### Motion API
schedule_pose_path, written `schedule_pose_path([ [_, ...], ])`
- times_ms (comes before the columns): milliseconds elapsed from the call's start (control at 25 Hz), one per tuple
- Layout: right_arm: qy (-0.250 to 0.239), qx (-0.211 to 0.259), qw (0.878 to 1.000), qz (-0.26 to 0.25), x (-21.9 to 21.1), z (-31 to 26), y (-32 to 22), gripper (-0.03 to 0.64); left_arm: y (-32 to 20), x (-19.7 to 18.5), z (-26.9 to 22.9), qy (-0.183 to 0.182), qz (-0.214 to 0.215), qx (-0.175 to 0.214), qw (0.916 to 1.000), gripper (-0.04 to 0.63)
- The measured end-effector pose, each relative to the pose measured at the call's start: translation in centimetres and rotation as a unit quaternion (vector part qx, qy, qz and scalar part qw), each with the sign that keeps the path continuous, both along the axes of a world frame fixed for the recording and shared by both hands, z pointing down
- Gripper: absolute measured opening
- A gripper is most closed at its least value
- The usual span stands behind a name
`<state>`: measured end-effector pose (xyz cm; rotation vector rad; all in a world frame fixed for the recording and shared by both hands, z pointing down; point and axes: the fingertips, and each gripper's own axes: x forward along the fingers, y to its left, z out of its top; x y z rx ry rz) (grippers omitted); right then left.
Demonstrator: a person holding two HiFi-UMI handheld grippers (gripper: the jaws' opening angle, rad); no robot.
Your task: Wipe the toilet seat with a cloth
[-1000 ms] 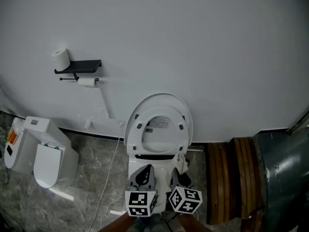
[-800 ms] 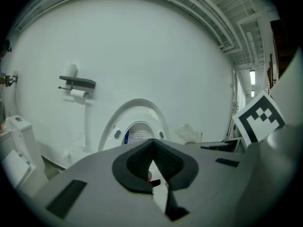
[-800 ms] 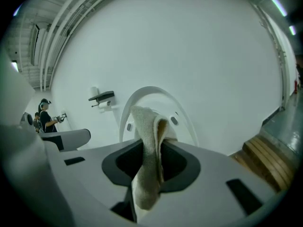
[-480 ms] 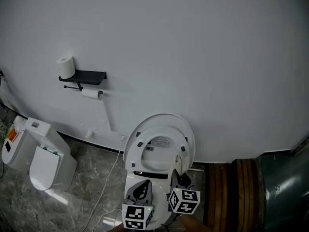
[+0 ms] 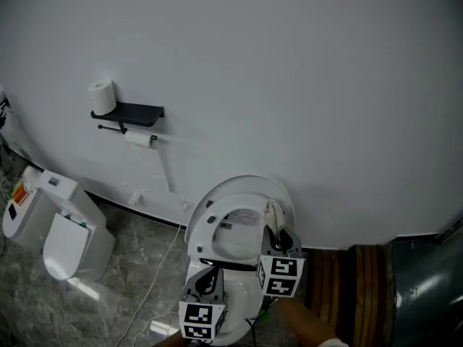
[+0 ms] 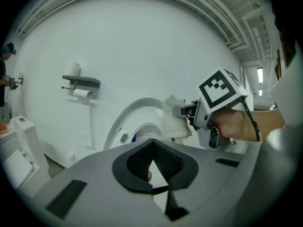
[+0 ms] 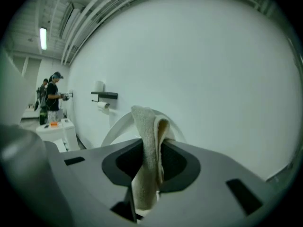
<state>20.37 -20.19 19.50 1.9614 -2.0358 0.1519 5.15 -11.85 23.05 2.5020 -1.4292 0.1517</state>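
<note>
Right gripper [image 5: 275, 230] has risen, clamping a folded cream cloth [image 5: 273, 212].

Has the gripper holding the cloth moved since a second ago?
Yes. The right gripper with its cloth rose up the right rim of the raised toilet seat.

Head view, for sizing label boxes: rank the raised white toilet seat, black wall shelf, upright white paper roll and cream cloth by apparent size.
1. raised white toilet seat
2. black wall shelf
3. upright white paper roll and cream cloth look alike; the cloth is nearer the camera, so no ranking between them.
</note>
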Motion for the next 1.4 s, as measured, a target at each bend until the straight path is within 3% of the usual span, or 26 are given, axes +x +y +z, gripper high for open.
schedule_pose_path([
  [120, 0.103, 0.0, 0.994, -0.035, -0.2, -0.6, -1.4, 0.092, -0.8, -0.3, -0.6, 0.001, -0.006, 0.004, 1.0, -0.006],
  [360, 0.182, -0.013, 0.982, -0.057, 0.6, 0.9, -3.0, 0.092, -1.7, -0.2, 0.4, 0.001, -0.02, -0.004, 0.9998, -0.006],
  [520, 0.317, 0.005, 0.945, -0.085, 0.8, 2.2, -4.5, 0.092, -1.9, 0.6, 2.1, 0.0, -0.022, -0.014, 0.9997, -0.006],
  [640, 0.367, 0.01, 0.925, -0.095, 1.0, 3.4, -5.3, 0.092, -1.9, 1.3, 3.5, 0.001, -0.022, -0.03, 0.9993, -0.006],
  [800, 0.371, -0.004, 0.924, -0.099, 1.2, 5.2, -6.0, 0.092, -2.0, 1.8, 5.2, 0.0, -0.024, -0.039, 0.9989, -0.006],
  [1080, 0.33, -0.017, 0.94, -0.083, 2.3, 6.2, -6.3, 0.092, -1.9, 2.0, 7.3, -0.002, -0.033, -0.056, 0.9979, -0.006],
  [1400, 0.309, -0.037, 0.948, -0.064, 4.0, 8.2, -4.8, 0.091, -1.6, 2.1, 7.5, 0.001, -0.037, -0.063, 0.9973, -0.006],
])
